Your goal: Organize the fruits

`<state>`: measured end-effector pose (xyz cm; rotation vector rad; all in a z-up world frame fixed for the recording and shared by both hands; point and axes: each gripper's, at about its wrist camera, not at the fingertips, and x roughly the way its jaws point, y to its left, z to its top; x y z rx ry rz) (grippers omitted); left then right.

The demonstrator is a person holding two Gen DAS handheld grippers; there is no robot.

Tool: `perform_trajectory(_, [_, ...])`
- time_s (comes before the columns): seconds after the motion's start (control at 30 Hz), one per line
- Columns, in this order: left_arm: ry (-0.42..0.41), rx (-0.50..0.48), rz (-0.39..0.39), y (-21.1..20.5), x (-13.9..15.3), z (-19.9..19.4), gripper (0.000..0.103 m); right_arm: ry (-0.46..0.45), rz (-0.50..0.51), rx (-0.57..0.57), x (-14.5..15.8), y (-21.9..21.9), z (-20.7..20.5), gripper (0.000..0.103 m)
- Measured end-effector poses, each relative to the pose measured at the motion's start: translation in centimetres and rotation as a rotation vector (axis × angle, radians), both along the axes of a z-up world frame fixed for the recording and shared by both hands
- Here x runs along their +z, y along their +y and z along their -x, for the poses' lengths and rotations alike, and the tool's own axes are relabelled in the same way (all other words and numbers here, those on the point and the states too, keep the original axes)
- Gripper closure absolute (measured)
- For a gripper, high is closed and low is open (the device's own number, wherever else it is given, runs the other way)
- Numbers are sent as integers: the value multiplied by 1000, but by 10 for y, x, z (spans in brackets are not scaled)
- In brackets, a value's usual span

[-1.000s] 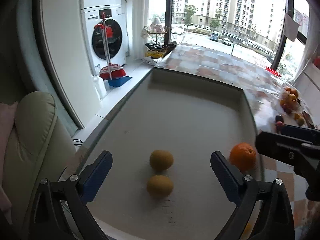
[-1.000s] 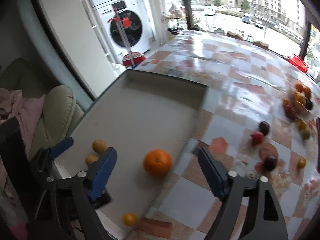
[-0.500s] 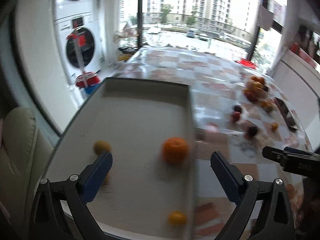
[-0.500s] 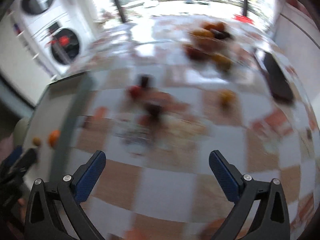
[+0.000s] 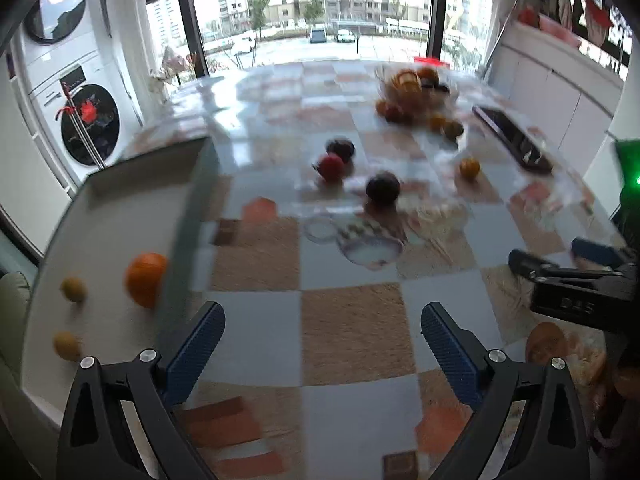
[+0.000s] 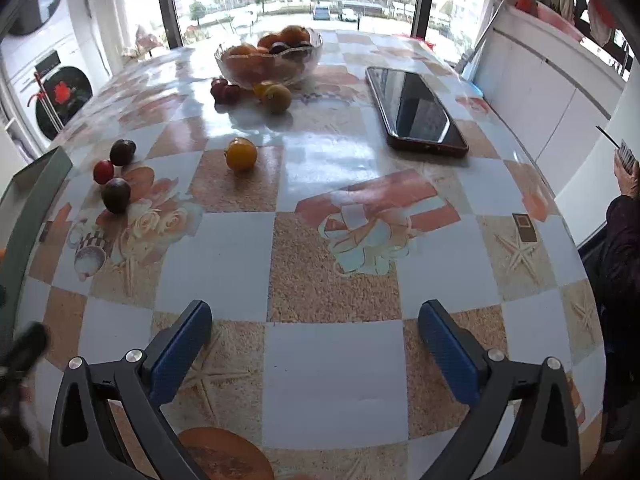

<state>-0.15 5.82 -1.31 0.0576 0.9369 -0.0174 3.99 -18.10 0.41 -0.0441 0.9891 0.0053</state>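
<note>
Phone (image 6: 416,110) and glass fruit bowl (image 6: 269,56) beyond loose plums (image 6: 116,195), left gripper (image 5: 320,336) and right gripper (image 6: 314,332) both spread and empty, views swung off the tray (image 5: 100,216) since a second ago.

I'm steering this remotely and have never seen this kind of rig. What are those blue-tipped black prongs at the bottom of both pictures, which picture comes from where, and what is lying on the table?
There is no robot arm: a person holds a two-finger gripper in each hand, each with a fisheye camera looking along its fingers. The prongs are those fingers. One picture comes from the left gripper, the other from the right gripper. Both are open and hold nothing.

The left view is blurred. It shows a grey tray holding an orange and two small yellowish fruits, one at.

The right view shows the checked tablecloth with a glass fruit bowl, a phone, a yellow fruit and dark plums, such as, loose on it.
</note>
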Motion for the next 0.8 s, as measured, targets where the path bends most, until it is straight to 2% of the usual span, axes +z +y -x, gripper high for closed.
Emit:
perform_trajectory(0.2, [26, 12, -12, -8, -17, -9, 3, -42, -2, 4, -1, 0, 5, 0])
perform_trajectory(0.33, [-3, 34, 50, 0, -23, -3, 1, -42, -1, 4, -1, 1, 6, 0])
perform_trajectory(0.8, [-21, 36, 56, -2, -24, -4, 1, -42, -2, 4, -1, 0, 6, 0])
